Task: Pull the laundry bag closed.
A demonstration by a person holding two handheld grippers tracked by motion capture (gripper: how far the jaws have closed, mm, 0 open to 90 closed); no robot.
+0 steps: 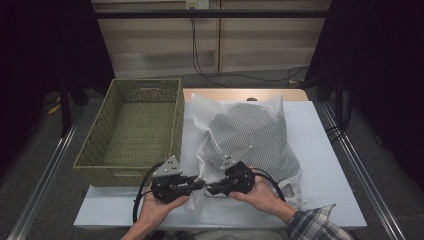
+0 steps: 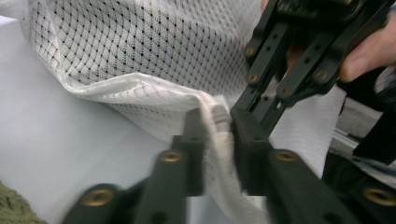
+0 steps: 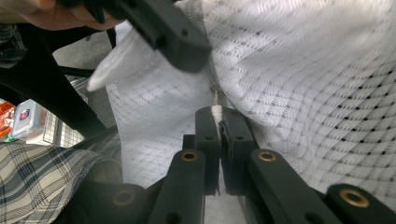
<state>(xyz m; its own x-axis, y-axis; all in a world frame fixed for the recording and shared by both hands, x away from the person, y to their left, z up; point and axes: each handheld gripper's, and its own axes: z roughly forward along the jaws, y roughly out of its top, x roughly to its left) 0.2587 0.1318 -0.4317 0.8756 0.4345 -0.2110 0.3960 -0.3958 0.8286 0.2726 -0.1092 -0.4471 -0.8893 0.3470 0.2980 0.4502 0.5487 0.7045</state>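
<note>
Now mesh laundry bag's [image 1: 247, 135] edge between both claws [image 1: 205, 186].

The table [image 1: 330, 165] carries a pale blue-white covering; a strip of bare wood top [image 1: 245, 94] shows at its 12 o'clock edge. At 12 o'clock beyond it stands a light wood-panelled wall [image 1: 165, 42] with a dark horizontal rail [image 1: 210, 14] across its upper part. A wall socket [image 1: 197, 4] sits at the top, and black cables [image 1: 200, 60] drop from it and run across the grey floor [image 1: 250, 76] toward 2 o'clock. Black curtains [image 1: 45, 45] close off 9 and 3 o'clock. Metal rails [image 1: 42, 172] run along the floor at both sides. Lighting is dim overall.
</note>
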